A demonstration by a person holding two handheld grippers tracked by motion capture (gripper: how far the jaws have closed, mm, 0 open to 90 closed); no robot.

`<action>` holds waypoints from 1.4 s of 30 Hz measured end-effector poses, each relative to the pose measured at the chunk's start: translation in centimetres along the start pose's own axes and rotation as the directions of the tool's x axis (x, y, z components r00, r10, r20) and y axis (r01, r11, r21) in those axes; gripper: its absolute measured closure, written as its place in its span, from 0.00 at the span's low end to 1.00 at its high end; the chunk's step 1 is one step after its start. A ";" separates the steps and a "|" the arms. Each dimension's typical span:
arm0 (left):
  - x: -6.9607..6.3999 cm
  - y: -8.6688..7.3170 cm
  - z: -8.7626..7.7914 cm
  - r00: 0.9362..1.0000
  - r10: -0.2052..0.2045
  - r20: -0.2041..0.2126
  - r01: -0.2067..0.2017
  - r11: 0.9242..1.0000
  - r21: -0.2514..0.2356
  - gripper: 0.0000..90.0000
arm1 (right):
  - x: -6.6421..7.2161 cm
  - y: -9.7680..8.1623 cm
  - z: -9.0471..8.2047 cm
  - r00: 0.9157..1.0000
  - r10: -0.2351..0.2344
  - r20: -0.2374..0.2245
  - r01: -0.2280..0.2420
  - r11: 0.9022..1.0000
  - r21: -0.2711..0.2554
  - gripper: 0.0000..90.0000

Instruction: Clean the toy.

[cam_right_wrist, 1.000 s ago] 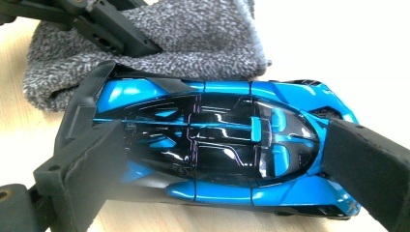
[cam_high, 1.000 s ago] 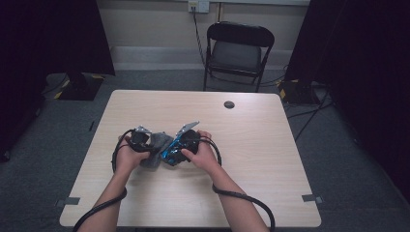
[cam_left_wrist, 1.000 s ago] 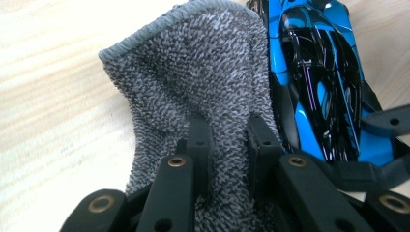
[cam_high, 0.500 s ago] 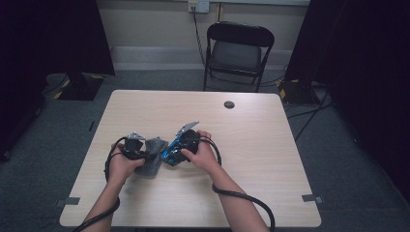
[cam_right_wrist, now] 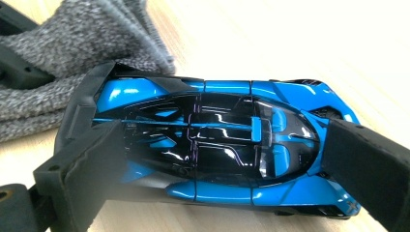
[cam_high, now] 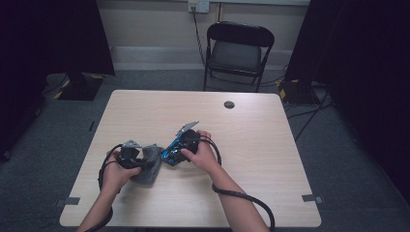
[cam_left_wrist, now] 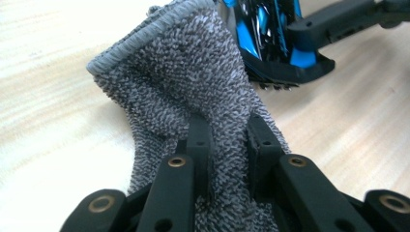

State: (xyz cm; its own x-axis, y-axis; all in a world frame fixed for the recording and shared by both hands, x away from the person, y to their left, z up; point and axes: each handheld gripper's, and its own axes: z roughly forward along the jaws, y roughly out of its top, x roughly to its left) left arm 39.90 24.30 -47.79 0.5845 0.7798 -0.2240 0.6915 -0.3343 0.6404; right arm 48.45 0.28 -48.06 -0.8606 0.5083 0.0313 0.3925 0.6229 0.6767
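My left tool (cam_left_wrist: 227, 145) is clamped on a grey knitted sock (cam_left_wrist: 193, 92); its two black jaws pinch a fold of the knit between them. The sock is the only container here, and its stitched cuff lies toward 11 o'clock in the left gripper view. I cannot tell whether anything is inside it. My right tool (cam_right_wrist: 217, 164) is clamped on a blue and black toy car (cam_right_wrist: 212, 140), one jaw against each end of it. The car lies outside the sock, with one end just beside the knit at 10 o'clock in the right gripper view.

The high view places both on the pale wooden worktop (cam_high: 270, 145): the sock (cam_high: 149, 165) near its 7 o'clock edge with my left tool (cam_high: 140, 162) at it, and the car (cam_high: 170, 153) just beside it at the sock's 2 o'clock in my right tool (cam_high: 175, 151). That view also takes in a small dark round thing (cam_high: 229, 104) near the worktop's far edge at 12 o'clock and a folding chair (cam_high: 237, 53) behind it. The left gripper view gives the weave and the car's underside (cam_left_wrist: 275, 43) at 1 o'clock; the right gripper view gives the car's glossy roof
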 end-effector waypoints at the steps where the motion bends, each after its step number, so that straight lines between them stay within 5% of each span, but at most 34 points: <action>1: -0.1 -0.1 -0.1 1.000 0.001 0.001 -0.001 1.000 -0.001 0.84 | 0.0 0.0 0.0 1.000 -0.001 -0.001 0.001 1.000 -0.002 0.01; 11: 0.0 -1.2 -1.0 0.999 -0.015 0.029 0.015 1.000 0.001 0.84 | 0.0 0.0 0.0 1.000 0.000 -0.003 0.000 1.000 -0.001 0.01; 17: 0.7 -1.5 -2.5 0.999 -0.040 0.007 0.040 0.999 0.015 0.84 | -0.1 0.0 0.0 1.000 0.001 -0.002 -0.001 1.000 -0.002 0.01; 23: 1.5 -1.3 -3.9 0.998 -0.068 -0.013 0.068 0.997 -0.029 0.84 | -0.1 -0.1 0.0 1.000 0.000 -0.004 0.000 1.000 -0.005 0.01; 29: 2.0 0.1 -4.7 0.997 -0.077 -0.029 0.075 0.994 -0.075 0.84 | -0.1 -0.1 0.0 1.000 0.002 -0.003 -0.002 1.000 -0.008 0.01; 42: 3.4 5.2 -3.4 0.995 -0.086 -0.058 0.079 0.990 -0.113 0.84 | -0.1 0.0 0.0 1.000 0.000 -0.003 0.000 1.000 -0.002 0.01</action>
State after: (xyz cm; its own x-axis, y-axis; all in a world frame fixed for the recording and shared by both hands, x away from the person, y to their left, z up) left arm 44.03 26.98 -42.73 0.4973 0.8350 -0.2357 0.6834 -0.2096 0.6993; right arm 48.52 0.21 -48.09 -0.8616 0.5064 0.0333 0.3917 0.6217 0.6783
